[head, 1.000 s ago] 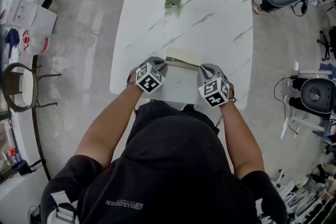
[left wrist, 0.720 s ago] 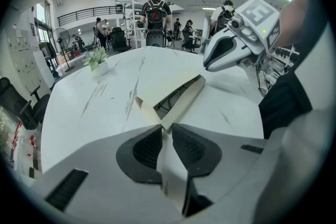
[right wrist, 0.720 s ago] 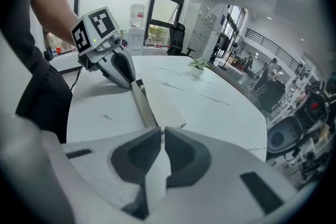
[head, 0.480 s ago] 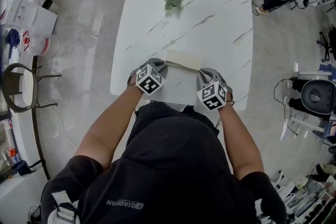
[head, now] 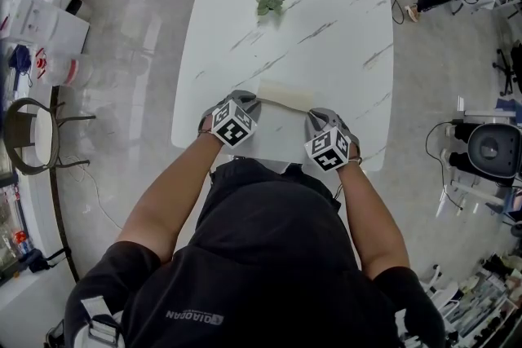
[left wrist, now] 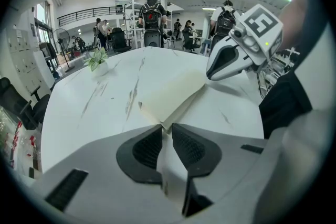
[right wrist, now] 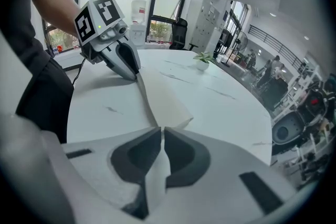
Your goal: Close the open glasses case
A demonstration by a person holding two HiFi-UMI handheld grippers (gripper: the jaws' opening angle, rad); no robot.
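glasses case (left wrist: 176, 93), nipped in left hand-held gripper (left wrist: 167, 128)

Person wore a black short-sleeved top (head: 269, 257). Small grey lettering (head: 192, 316) was printed on the top near its left shoulder, with a grey-and-white strap buckle (head: 95, 325) at that shoulder's edge. Left gripper (left wrist: 167, 132) and right gripper (right wrist: 161, 136) had pale grey moulded shells, and the jaws were lined with dark ribbed pads (left wrist: 147, 148). Dark slots were cut in the shells. Each carried a marker cube (head: 232, 125) with white faces, black square patterns and one small green light.
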